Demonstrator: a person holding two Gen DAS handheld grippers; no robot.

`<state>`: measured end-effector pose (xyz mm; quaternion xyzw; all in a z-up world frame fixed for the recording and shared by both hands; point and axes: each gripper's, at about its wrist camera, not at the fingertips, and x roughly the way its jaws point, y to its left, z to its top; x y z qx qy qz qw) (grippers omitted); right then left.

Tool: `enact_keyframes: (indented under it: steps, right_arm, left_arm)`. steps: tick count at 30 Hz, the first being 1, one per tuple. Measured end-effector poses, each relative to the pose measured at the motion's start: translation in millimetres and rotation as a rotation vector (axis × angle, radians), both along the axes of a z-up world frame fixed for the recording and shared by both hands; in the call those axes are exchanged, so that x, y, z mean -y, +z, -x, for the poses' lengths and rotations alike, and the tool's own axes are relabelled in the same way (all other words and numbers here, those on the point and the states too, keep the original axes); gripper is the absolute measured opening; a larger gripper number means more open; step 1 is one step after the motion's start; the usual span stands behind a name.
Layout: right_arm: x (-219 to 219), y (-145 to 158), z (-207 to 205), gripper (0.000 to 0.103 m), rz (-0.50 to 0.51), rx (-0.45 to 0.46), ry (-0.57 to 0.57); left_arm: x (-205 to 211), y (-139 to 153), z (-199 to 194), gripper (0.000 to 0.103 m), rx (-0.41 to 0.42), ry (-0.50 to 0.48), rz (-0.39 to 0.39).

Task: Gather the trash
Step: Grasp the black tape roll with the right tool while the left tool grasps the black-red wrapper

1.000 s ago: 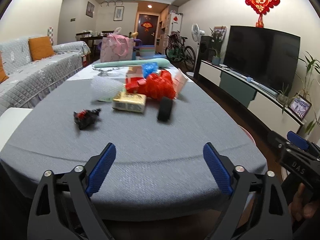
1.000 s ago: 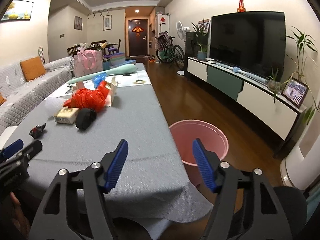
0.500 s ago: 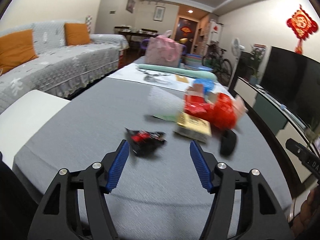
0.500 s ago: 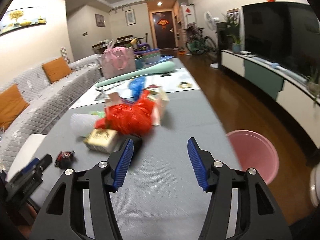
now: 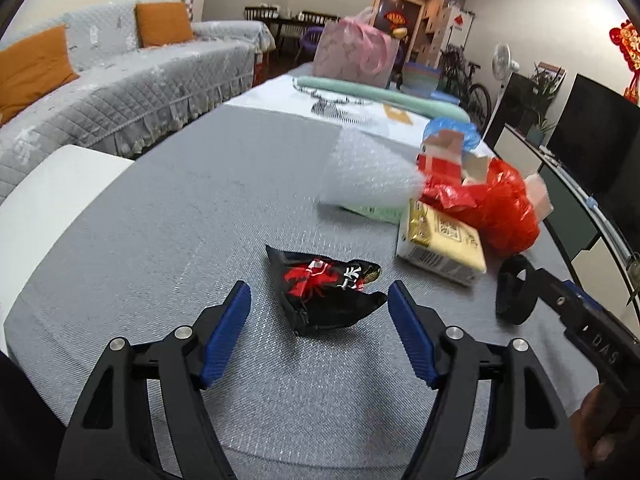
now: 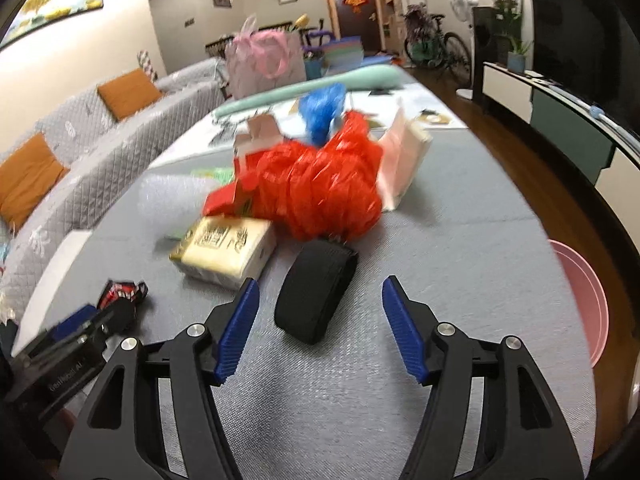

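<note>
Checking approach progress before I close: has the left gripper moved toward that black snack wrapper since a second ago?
Yes. The left gripper has come forward over the grey table; the black snack wrapper, formerly far ahead and to the left, now lies between its open fingers.

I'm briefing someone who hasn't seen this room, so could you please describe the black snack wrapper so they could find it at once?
Start at the grey-covered table and come to its near end, in front of the red plastic bag and gold box. The black snack wrapper lies flat there, alone, just ahead of the open left gripper. It is the only crumpled black packet with red-and-white print.
</note>
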<state>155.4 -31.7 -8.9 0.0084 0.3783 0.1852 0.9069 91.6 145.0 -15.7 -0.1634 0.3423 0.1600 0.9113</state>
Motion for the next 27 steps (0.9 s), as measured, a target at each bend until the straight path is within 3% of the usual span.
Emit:
enact_keyframes:
  steps: [12,19,25,27]
  right_arm:
    - [-7,-9,-7,0.060,0.023,-0.065,-0.006]
    - [-5,-13,-8,0.027,0.028,-0.079,0.002]
    - [0,-11,-6,0.024,0.013,-0.067,-0.009]
    - [2,-10,-4,0.024,0.009,-0.061,-0.010]
  left_arm:
    - [-3,-9,-15,0.071,-0.082,0.000,0.035]
    - [-1,-9,-18,0.073,-0.107,-0.007,0.012]
    - [-5,-9,-19,0.072,-0.131,0.011,-0.011]
    - [-6,-9,-17,0.061,-0.132,0.014,-0.019]
